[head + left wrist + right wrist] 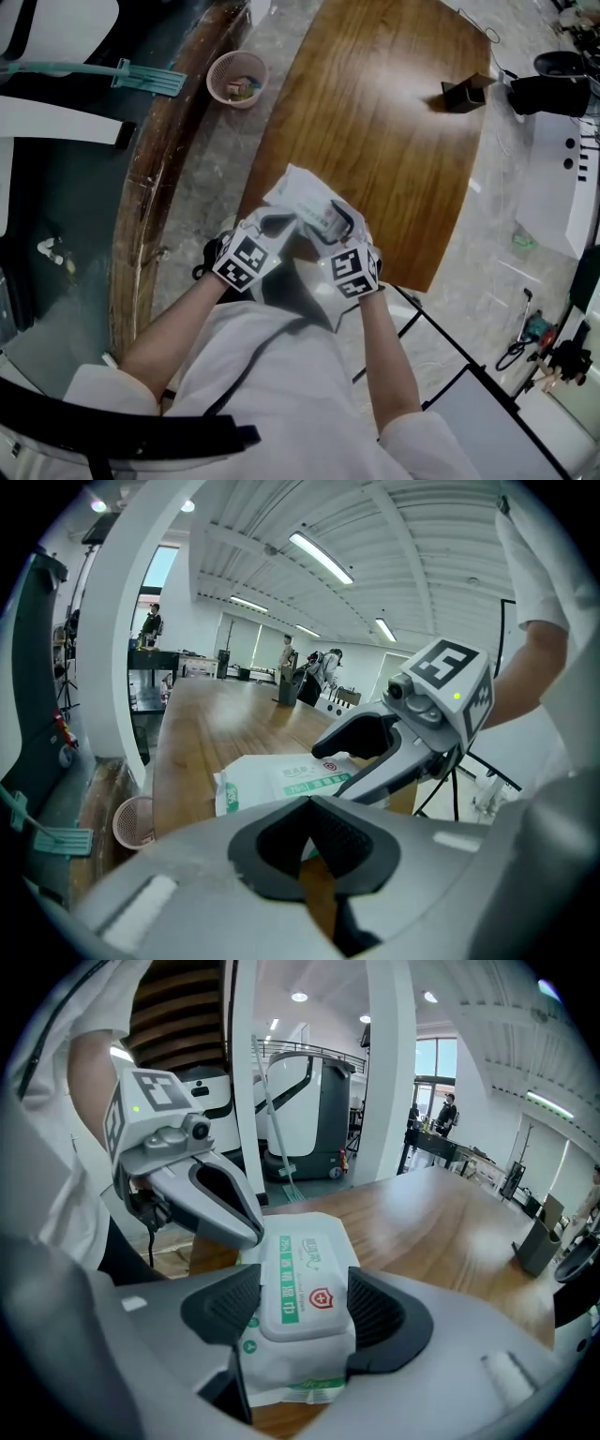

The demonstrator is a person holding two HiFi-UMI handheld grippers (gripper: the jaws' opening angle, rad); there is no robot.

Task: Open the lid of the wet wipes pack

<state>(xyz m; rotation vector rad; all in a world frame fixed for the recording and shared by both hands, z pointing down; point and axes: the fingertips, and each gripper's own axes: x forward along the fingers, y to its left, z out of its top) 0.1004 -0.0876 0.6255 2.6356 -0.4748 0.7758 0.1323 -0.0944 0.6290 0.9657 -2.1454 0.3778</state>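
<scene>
White soft wet wipes pack (302, 199) with green print sits at the brown oval wooden table's (394, 122) 6 o'clock edge. Right gripper (302, 1309) grasps it, jaws at 3 and 9 o'clock of the white plastic lid (302, 1279), which is closed. Left gripper (311, 834) is nearly clenched on the pack's 10 o'clock edge.

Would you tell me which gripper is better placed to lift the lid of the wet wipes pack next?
Probably the right gripper: its jaws clasp the lid of the wet wipes pack on both sides. The left gripper has its jaws together at the pack's corner, off the lid.
</scene>
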